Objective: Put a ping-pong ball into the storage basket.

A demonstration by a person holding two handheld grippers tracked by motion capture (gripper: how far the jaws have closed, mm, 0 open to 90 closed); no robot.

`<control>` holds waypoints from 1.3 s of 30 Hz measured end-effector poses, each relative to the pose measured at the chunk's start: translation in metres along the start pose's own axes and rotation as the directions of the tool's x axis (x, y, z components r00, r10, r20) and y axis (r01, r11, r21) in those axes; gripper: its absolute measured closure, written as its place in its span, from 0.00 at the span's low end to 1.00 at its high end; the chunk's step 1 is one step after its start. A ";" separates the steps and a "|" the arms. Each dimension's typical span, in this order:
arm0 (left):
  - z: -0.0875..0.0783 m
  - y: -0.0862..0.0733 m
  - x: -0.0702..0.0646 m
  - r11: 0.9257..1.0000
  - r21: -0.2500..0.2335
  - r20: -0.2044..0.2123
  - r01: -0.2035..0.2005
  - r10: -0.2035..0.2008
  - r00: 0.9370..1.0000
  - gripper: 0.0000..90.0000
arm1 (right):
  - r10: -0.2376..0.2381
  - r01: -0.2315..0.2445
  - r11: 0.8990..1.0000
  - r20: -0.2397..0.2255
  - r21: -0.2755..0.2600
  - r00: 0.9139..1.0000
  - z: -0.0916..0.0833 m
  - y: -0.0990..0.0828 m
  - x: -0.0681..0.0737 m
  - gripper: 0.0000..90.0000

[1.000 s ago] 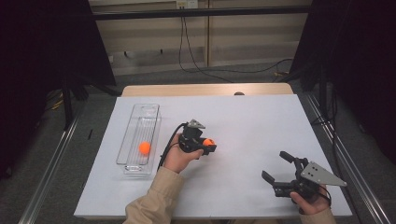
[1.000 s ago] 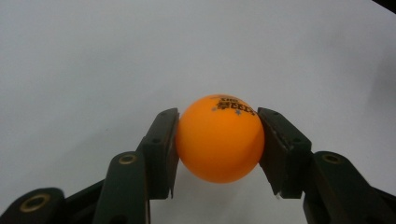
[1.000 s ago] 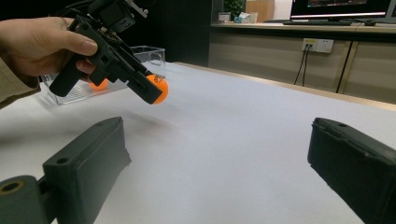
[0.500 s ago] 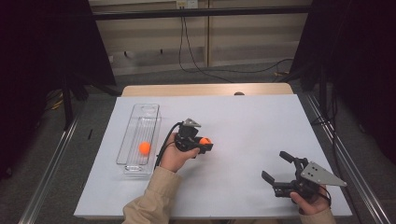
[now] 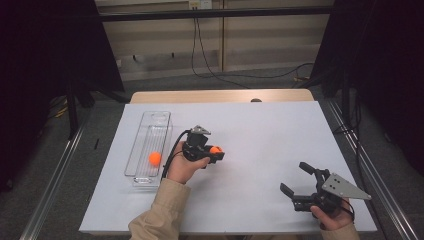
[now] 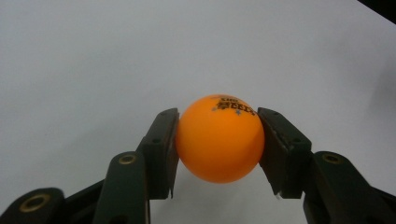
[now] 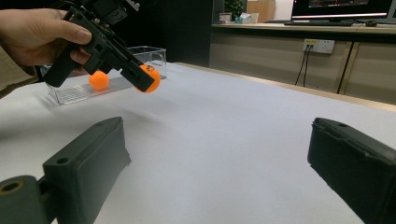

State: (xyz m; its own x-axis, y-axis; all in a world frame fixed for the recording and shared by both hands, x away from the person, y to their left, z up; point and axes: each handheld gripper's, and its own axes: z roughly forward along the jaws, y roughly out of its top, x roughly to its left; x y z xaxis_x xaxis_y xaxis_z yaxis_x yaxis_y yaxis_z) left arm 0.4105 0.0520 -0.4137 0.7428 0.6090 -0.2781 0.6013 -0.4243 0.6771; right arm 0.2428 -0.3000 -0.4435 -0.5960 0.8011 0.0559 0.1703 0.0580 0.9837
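My left gripper hangs a little above the middle of the white table, shut on an orange ball. In the left gripper view both black pads press on the sides of the printed orange ball. The right gripper view shows that ball lifted off the sheet. A second orange ball lies inside the clear tray, to the left of that hand. My right gripper rests near the front right corner, open, with nothing between its jaws.
A white sheet covers the table; a wooden strip runs along its far edge. Metal rails flank both sides. Cables hang over the floor behind. A person's sleeve comes in from the front edge.
My left gripper has shifted slightly to the left with the ball still in it. The right gripper has stayed in place.
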 end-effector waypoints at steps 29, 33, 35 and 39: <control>-0.019 0.002 0.010 1.000 -0.010 -0.024 0.022 -0.022 0.999 0.56 | 0.002 -0.002 1.000 0.000 0.001 1.000 0.000 0.000 0.000 0.05; -0.022 0.002 0.012 1.000 -0.013 -0.024 0.029 -0.029 0.999 0.56 | 0.002 -0.002 1.000 -0.002 0.001 1.000 0.000 0.000 0.000 0.05; -0.023 0.002 0.012 1.000 -0.013 -0.024 0.028 -0.029 0.999 0.56 | 0.002 -0.002 1.000 -0.002 0.001 1.000 0.000 0.000 0.000 0.05; -0.025 0.002 0.013 0.999 -0.018 -0.024 0.036 -0.036 0.999 0.56 | 0.002 -0.002 1.000 -0.002 0.002 1.000 0.001 0.000 0.000 0.05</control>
State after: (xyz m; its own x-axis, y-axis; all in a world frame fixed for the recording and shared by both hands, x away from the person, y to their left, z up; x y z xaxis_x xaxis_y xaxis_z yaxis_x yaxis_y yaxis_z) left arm 0.4142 0.0762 -0.3992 0.7134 0.6398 -0.2860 0.6219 -0.3900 0.6791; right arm 0.2429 -0.2994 -0.4437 -0.5973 0.7999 0.0587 0.1731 0.0571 0.9833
